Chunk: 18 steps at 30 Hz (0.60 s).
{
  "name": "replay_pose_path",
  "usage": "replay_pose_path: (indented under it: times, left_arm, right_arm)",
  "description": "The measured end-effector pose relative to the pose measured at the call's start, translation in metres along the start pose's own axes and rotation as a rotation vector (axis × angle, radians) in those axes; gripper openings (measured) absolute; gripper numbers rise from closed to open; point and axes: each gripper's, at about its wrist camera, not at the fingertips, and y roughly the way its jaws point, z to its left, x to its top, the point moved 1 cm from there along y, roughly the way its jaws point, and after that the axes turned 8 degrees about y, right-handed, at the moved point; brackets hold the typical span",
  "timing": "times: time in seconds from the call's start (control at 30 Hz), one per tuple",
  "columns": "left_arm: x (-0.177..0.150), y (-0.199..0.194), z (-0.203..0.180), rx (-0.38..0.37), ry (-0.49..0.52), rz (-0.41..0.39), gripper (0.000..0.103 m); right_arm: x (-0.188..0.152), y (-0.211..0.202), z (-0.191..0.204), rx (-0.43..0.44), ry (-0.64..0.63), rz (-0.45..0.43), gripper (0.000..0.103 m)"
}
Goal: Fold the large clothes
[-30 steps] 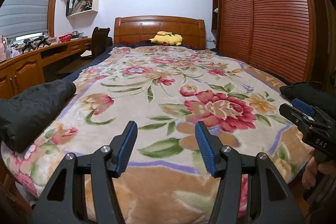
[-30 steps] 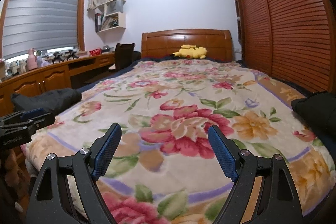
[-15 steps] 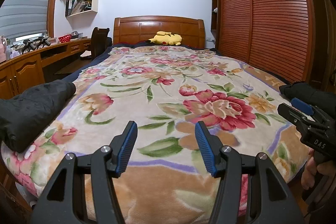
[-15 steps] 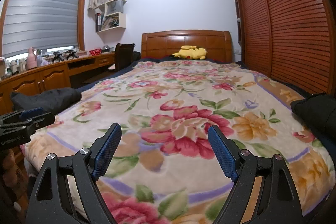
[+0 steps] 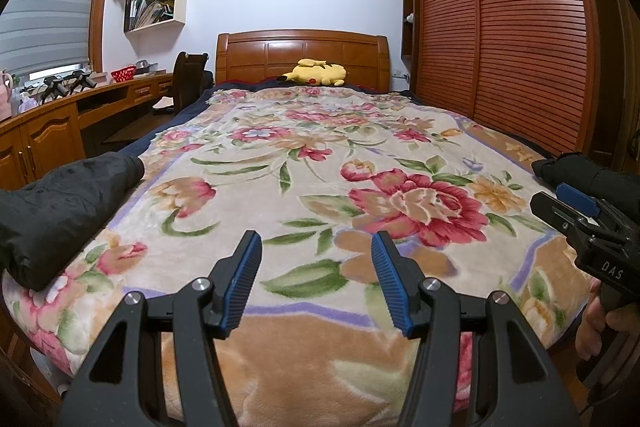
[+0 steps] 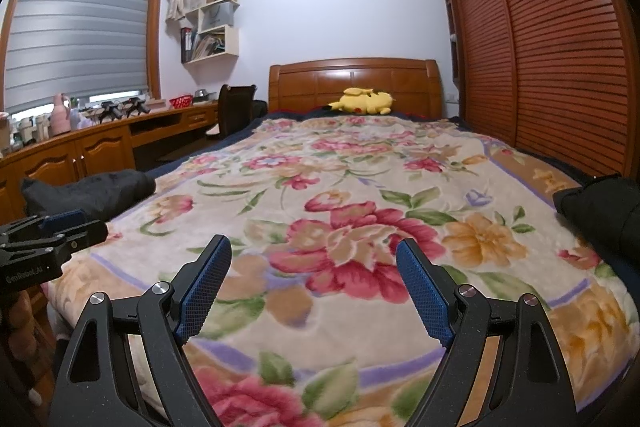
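Left, dark rumpled garment (image 5: 60,215) on floral blanket (image 5: 320,187)

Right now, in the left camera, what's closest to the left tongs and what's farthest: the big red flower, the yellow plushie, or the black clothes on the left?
From the left tongs:
1. Big red flower, just ahead, slightly right.
2. Black clothes, off to the left bed edge; close to the flower's rank.
3. Yellow plushie, far end, by the headboard.
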Motion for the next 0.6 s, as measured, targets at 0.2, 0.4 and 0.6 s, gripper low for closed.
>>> replay_pose_path:
  times: [0.2, 0.4, 0.6]
  left_arm:
    - [-0.0016, -0.0006, 0.0000, 0.002, -0.005, -0.007, 0.056]
    - [-0.0024, -0.0009, 0.0001, -0.001, -0.007, -0.009, 0.056]
    - [-0.0026, -0.0011, 0.0001, -0.001, -0.007, -0.009, 0.056]
  right_arm:
    - [-0.0001, 0.0000, -0.0001, -0.001, -0.001, -0.002, 0.086]
    - [0.0018, -0.0013, 0.0020, -0.003, 0.001, -0.009, 0.086]
    - [0.0022, -0.0016, 0.0023, -0.004, 0.002, -0.012, 0.086]
